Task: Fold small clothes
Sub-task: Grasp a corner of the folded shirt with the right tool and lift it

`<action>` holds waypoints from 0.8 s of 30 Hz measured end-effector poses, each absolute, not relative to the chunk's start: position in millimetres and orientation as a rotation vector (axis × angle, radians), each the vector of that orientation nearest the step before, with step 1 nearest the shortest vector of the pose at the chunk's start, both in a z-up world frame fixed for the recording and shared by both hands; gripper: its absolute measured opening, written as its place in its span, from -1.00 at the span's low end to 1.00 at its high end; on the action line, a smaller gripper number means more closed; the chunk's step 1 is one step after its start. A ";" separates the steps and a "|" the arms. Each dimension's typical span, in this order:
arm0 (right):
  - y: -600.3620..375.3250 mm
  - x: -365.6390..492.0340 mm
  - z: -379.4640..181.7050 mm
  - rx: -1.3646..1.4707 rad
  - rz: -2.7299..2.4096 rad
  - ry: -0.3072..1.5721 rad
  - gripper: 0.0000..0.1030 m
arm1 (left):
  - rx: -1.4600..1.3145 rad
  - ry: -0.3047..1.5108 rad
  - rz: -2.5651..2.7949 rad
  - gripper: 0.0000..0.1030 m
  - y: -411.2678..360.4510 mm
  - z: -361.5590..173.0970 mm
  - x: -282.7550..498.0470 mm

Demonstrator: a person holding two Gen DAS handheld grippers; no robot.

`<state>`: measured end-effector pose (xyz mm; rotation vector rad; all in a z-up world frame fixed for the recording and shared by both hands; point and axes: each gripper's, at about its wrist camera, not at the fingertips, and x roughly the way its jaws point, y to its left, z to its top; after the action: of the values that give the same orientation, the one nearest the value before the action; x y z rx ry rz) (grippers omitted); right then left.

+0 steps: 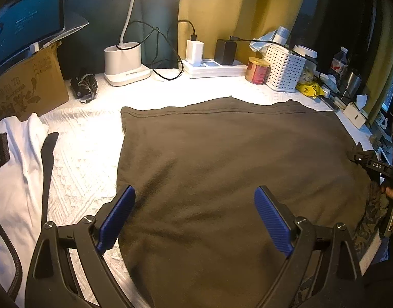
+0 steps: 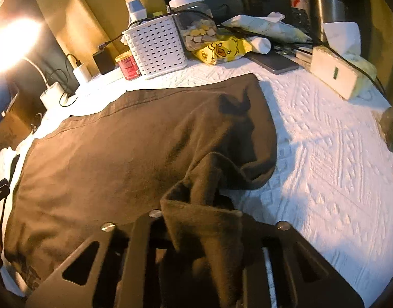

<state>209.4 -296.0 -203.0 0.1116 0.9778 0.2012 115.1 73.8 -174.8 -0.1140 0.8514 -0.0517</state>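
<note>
The right hand-held gripper [image 2: 206, 231] pinches the brown garment's [image 1: 222, 166] right edge, while the left hand-held gripper [image 1: 194, 220] hovers wide above its near-left part.

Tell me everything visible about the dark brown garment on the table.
The dark brown garment looks like soft, fleecy knit with a stitched hem along its far edge. It lies spread mostly flat on the white textured table cover. Its right edge is bunched and lifted, pinched in the right gripper. The left gripper hovers open over its near left part; contact is unclear. A patterned fabric shows at its near right edge.
</note>
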 end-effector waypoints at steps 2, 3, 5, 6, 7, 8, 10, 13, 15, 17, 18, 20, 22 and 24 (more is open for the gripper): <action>-293.7 208.6 -200.1 0.111 0.207 0.972 -0.71 | -0.112 0.845 -0.052 0.81 76.4 -174.2 115.3; -291.6 207.5 -197.6 0.109 0.212 0.966 -0.71 | -0.113 0.841 -0.050 0.81 78.9 -173.8 115.2; -284.9 205.5 -190.0 0.106 0.227 0.948 -0.72 | -0.116 0.835 -0.046 0.81 82.9 -173.1 114.6; -279.6 204.8 -185.0 0.102 0.240 0.938 -0.72 | -0.118 0.832 -0.042 0.81 85.4 -172.9 114.0; -275.8 203.8 -181.6 0.099 0.249 0.931 -0.72 | -0.122 0.828 -0.034 0.81 88.8 -172.8 113.2; -270.9 203.6 -177.8 0.094 0.261 0.925 -0.72 | -0.125 0.825 -0.031 0.81 90.8 -172.8 112.2; -257.8 202.3 -169.9 0.078 0.289 0.912 -0.72 | -0.130 0.815 -0.017 0.81 96.3 -172.9 109.4; -240.6 200.0 -161.5 0.057 0.320 0.900 -0.73 | -0.147 0.803 -0.013 0.81 104.3 -173.4 104.8; -227.9 198.7 -157.0 0.041 0.341 0.895 -0.73 | -0.154 0.797 -0.009 0.81 109.6 -174.2 101.0; -215.7 196.2 -154.0 0.030 0.362 0.890 -0.73 | -0.159 0.793 -0.009 0.81 114.0 -174.8 97.3; -209.6 195.2 -153.1 0.024 0.371 0.889 -0.73 | -0.161 0.791 -0.008 0.81 116.3 -174.9 95.3; -196.4 192.8 -151.5 0.013 0.395 0.888 -0.73 | -0.168 0.784 -0.006 0.81 122.2 -174.7 91.0; -182.1 191.9 -152.8 0.005 0.426 0.900 -0.73 | -0.172 0.776 -0.004 0.81 127.1 -174.1 87.3; -168.7 190.5 -155.7 -0.004 0.450 0.907 -0.73 | -0.176 0.768 -0.007 0.81 132.0 -173.9 84.3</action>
<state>190.5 -168.7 -155.7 -0.0036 0.9072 0.4500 84.3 132.0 -173.9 -0.1764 0.7675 -0.0071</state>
